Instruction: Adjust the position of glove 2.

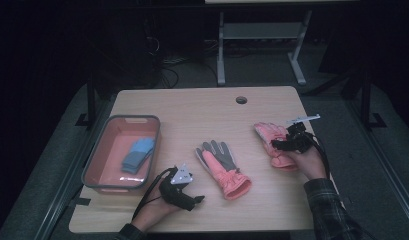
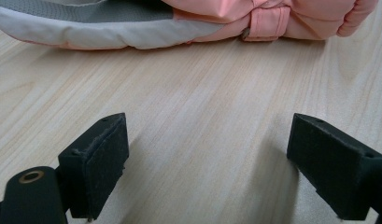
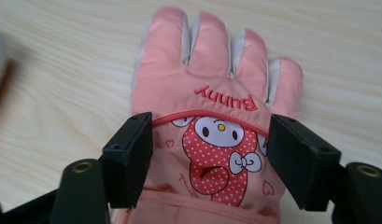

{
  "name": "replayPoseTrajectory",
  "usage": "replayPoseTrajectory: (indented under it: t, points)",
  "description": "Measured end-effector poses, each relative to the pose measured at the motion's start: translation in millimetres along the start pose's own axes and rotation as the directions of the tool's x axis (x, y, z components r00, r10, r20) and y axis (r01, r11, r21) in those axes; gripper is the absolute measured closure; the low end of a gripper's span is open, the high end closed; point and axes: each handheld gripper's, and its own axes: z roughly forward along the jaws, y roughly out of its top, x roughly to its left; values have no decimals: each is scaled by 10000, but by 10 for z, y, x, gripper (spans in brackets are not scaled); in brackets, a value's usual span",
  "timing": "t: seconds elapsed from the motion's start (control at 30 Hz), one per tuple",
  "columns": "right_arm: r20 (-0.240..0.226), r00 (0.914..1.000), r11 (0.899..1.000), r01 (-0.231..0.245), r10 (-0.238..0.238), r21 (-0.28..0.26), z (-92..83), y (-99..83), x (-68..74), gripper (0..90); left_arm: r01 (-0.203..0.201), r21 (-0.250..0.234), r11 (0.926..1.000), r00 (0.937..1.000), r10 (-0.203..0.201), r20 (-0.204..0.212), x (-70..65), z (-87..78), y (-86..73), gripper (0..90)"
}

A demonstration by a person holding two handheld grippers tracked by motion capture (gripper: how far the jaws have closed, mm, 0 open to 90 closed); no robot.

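Note:
Two pink ski gloves lie on the wooden table (image 1: 192,110). One glove (image 1: 223,167) rests palm up at the middle, its grey palm showing; in the left gripper view its cuff and grey side (image 2: 216,18) stretch across the top. My left gripper (image 1: 197,200) (image 2: 207,163) lies low near the front edge, open, with bare wood between its jaws and pointing at that glove. The other glove (image 1: 272,142) (image 3: 207,79), printed with a bunny, lies at the right. My right gripper (image 1: 279,145) (image 3: 209,158) hangs over it, open, with its jaws at either side of the glove's back.
A red-lined grey bin (image 1: 94,160) stands at the table's left with a pair of blue gloves (image 1: 138,154) inside. A cable hole (image 1: 241,100) sits near the far edge. Beyond the table are desk legs and cables on a dark floor.

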Motion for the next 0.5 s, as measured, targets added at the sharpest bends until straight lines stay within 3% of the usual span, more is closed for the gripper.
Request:
replayPoseTrajectory:
  t: [0.2,0.4,0.5]
  points:
    - [-259,9996,9994,-135,143,332,98,-66,-15,450,-1,-9,10000,10000,1,0,0,1,-1,123]
    - [-288,9993,9993,229,-220,286,96,-72,26,695,2,-10,10000,10000,-2,0,0,1,0,123]
    - [-265,9992,9994,298,-293,187,71,-80,14,770,3,-12,10000,10000,-3,2,0,1,-1,123]
